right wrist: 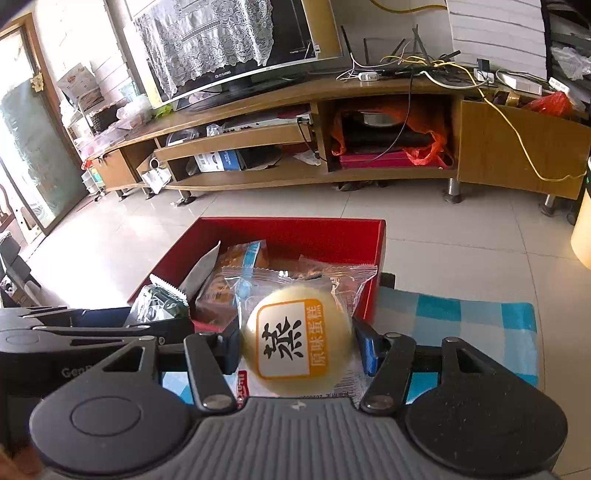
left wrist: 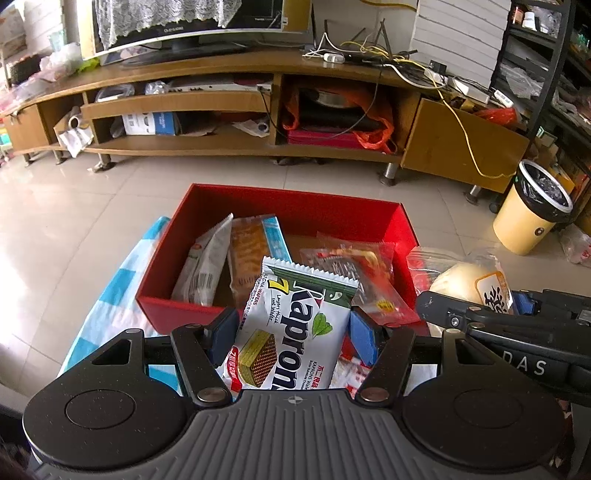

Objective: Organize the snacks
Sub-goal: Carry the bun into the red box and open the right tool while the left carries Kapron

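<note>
A red box (left wrist: 295, 206) stands on a blue-and-white checked cloth (left wrist: 110, 295) and holds several wrapped snacks (left wrist: 247, 254). My left gripper (left wrist: 291, 328) is shut on a green-and-white Kaprons wafer pack (left wrist: 295, 325), held at the box's near edge. My right gripper (right wrist: 299, 343) is shut on a round steamed cake in a clear wrapper (right wrist: 295, 339), also at the near edge of the box (right wrist: 295, 230). The cake (left wrist: 469, 280) and the right gripper's body show at the right of the left wrist view. The wafer pack (right wrist: 159, 299) shows at the left of the right wrist view.
A long wooden TV stand (left wrist: 240, 144) with a television (left wrist: 192, 22) and cables lies beyond a strip of tiled floor (left wrist: 74, 206). A yellow bin (left wrist: 532, 210) stands at the right. The checked cloth (right wrist: 461, 325) extends right of the box.
</note>
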Demonstrator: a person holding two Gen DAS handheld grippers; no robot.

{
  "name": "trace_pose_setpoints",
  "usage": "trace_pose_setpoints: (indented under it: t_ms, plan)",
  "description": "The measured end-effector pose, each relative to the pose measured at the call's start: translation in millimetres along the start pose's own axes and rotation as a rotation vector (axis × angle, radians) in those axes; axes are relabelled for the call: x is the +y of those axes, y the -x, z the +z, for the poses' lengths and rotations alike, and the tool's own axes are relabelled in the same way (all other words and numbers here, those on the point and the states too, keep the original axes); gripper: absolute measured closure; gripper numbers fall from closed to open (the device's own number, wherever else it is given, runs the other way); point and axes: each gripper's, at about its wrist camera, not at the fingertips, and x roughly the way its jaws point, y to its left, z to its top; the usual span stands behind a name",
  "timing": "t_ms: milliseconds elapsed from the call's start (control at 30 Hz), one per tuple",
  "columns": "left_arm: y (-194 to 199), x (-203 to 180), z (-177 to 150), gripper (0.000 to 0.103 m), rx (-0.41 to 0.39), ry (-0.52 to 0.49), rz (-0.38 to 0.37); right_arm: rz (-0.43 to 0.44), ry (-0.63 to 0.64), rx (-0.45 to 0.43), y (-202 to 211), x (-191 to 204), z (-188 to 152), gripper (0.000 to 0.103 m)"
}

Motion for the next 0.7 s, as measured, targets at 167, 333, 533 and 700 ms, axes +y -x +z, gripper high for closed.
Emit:
trace_pose_setpoints:
  t_ms: [167,333,533,700]
  plan:
    - [-13,2,12,0.032,0.001,0.008,0.019,-0.017,0.018,0.001,-15,0,13,0.044]
    - [-26,5,23,0.033,-0.004,0.020,0.033,-0.026,0.030,-0.008,-31,-3,27,0.044]
    - [-43,6,37,0.033,-0.009,0.024,0.058,0.000,-0.009,-0.016,-55,-12,36,0.044]
    - [-60,9,41,0.033,0.006,0.021,0.087,0.022,-0.044,-0.011,-75,-18,37,0.044]
